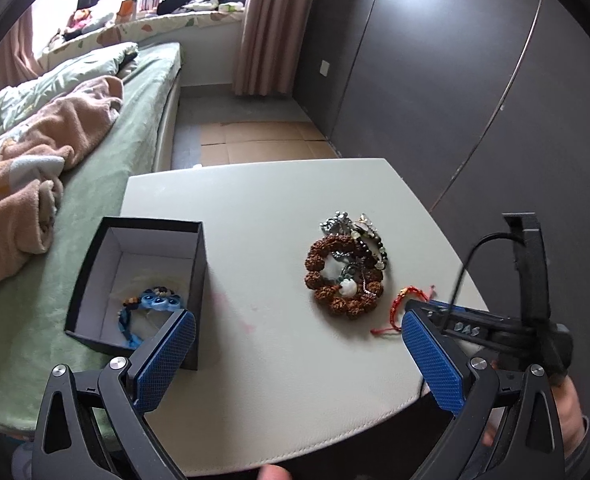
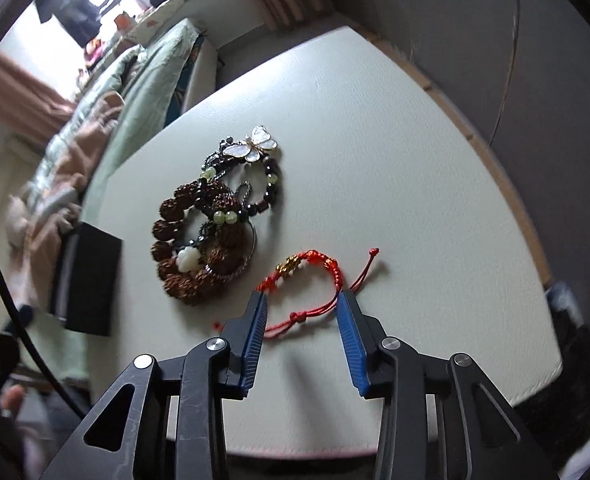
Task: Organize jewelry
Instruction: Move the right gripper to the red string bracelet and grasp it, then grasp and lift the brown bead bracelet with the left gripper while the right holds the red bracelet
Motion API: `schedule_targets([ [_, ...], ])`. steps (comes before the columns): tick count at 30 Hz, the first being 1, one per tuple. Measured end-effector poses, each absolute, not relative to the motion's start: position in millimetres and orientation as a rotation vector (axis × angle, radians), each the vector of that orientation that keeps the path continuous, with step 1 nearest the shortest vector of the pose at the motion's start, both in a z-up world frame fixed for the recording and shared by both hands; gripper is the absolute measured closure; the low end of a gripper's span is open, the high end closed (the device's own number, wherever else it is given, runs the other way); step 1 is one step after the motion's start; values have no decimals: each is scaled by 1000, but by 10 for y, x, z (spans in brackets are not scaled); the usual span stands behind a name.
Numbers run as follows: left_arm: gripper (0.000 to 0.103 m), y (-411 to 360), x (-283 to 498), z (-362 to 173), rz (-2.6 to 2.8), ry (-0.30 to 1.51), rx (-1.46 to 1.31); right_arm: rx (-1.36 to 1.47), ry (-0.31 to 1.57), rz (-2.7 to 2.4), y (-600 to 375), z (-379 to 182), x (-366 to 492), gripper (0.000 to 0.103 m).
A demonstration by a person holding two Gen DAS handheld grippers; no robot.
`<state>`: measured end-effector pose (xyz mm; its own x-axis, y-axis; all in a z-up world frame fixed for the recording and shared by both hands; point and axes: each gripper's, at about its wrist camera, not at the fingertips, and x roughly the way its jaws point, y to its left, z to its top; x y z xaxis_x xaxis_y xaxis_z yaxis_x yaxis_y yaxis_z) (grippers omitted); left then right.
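Note:
A black open box (image 1: 95, 280) stands at the table's left edge with a blue bead bracelet (image 1: 151, 308) inside; it also shows in the right wrist view (image 2: 87, 284). A pile of jewelry lies mid-table: a brown seed bracelet (image 1: 345, 276) (image 2: 183, 256), dark bead strands and a butterfly brooch (image 2: 255, 142). A red cord bracelet (image 2: 311, 276) (image 1: 405, 300) lies beside the pile. My right gripper (image 2: 301, 300) is open, its fingers straddling the red bracelet's cords just above the table. My left gripper (image 1: 299, 320) is open and empty, its left finger (image 1: 167, 356) near the box.
The pale table (image 1: 295, 400) has rounded edges. A bed with green and pink blankets (image 1: 35, 184) lies to the left. A dark wardrobe wall (image 1: 455, 80) stands behind the table. The right gripper's body and cable (image 1: 527, 280) show at the table's right.

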<state>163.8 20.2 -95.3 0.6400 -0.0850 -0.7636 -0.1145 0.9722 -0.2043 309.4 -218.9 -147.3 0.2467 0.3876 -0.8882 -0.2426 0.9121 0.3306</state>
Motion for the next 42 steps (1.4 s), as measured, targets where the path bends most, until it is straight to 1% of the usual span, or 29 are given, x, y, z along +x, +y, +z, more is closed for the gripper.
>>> schedule_targets([
  [2,2,206,1683,-972,17,878,-244,77,1221,405,-2106,-1454,3101,68],
  [4,7,204,1733,-996,13,883,-246,-8,1194,352,-2035,-1445,3113,89],
  [6,11,203,1781,-1031,2,891,-256,-53,1173,326,-2026,-1439,3134,97],
  [7,12,193,1822,-1061,-9,902,-263,-59,1168,326,-2039,-1429,3141,99],
  [10,19,157,1933,-1146,-14,934,-264,-1,1172,351,-2140,-1416,3188,100],
  [12,30,141,1993,-1200,-13,951,-267,97,1184,380,-2278,-1417,3233,100],
  [13,32,136,2030,-1230,-16,960,-270,144,1181,391,-2354,-1399,3251,100],
  [21,33,117,2285,-1441,-14,1002,-284,309,1145,463,-2654,-1328,3293,100],
  [22,34,120,2324,-1468,-11,1006,-283,314,1139,459,-2672,-1321,3294,100],
  [24,43,127,2402,-1516,-7,1013,-282,325,1131,455,-2680,-1308,3308,100],
  [28,46,176,2551,-1647,10,1041,-315,335,1121,475,-2534,-1272,3375,100],
  [32,46,157,2635,-1746,4,1061,-295,322,1118,485,-2456,-1258,3381,100],
  [34,62,168,2660,-1813,2,1080,-298,320,1112,484,-2442,-1236,3384,100],
  [35,67,170,2654,-1812,5,1073,-296,320,1108,484,-2432,-1229,3384,100],
  [36,83,172,2647,-1806,-6,1072,-298,321,1107,485,-2422,-1223,3387,100],
  [38,82,183,2637,-1800,-12,1082,-301,324,1109,491,-2400,-1215,3396,100],
  [42,82,197,2547,-1651,-7,1038,-282,324,1107,506,-2348,-1206,3404,100],
])
